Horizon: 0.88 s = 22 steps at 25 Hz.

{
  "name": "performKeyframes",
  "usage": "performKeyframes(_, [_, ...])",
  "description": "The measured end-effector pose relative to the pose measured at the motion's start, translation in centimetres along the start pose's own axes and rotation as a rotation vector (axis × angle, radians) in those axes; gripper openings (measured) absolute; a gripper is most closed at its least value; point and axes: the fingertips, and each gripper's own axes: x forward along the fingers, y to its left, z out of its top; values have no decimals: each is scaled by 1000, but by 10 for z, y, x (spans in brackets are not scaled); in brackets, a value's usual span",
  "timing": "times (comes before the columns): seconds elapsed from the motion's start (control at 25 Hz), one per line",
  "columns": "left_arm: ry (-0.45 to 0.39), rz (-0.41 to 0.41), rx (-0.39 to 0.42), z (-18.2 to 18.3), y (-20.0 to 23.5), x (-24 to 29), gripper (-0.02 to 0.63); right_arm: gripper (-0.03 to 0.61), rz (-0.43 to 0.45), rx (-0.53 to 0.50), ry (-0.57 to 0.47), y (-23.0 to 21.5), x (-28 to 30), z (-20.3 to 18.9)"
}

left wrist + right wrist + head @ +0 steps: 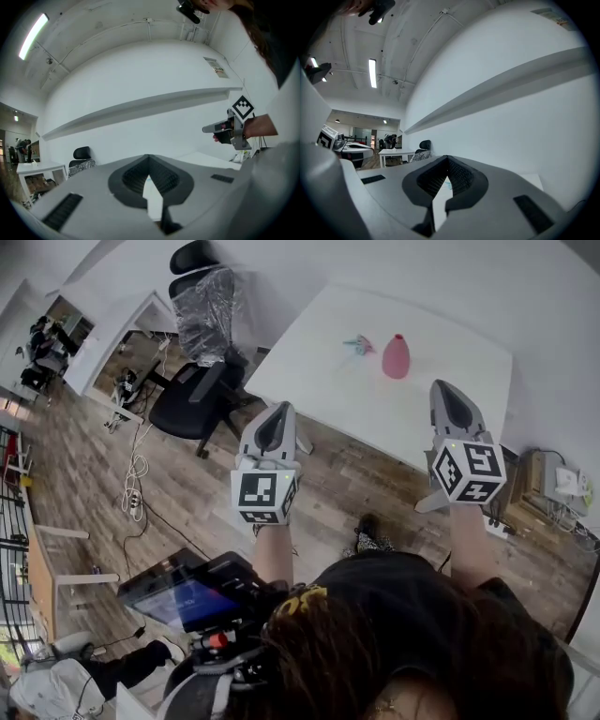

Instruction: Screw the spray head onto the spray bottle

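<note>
A pink spray bottle (396,357) stands on the white table (309,381), and a small teal and pink spray head (359,344) lies just left of it. Both grippers are held level over the wooden floor, short of the table's near edge. In the head view my left gripper (280,409) is at the left and my right gripper (447,387) points roughly toward the bottle. The jaws of both are shut with nothing between them, as the left gripper (149,157) and the right gripper (447,158) show in their own views. The right gripper (228,128) also appears in the left gripper view.
A black office chair (202,343) wrapped in plastic stands at the table's left end. Cables (136,479) trail over the wooden floor. Boxes and plugs (558,486) sit by the wall at the right. A plain white wall rises behind the table.
</note>
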Motion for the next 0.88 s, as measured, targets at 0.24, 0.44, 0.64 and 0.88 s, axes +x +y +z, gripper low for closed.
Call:
performKeyframes(0.24, [11, -25, 18, 3, 22, 69, 2, 7, -19, -5, 19, -26, 60, -4])
performKeyframes(0.44, [8, -73, 30, 8, 24, 121, 2, 7, -53, -23, 25, -51, 93, -3])
performKeyframes(0.64, [2, -102, 38, 12, 27, 157, 2, 7, -82, -61, 42, -71, 120, -6])
performKeyframes(0.88, [24, -136, 37, -1, 39, 179, 2, 6, -114, -71, 57, -75, 140, -14])
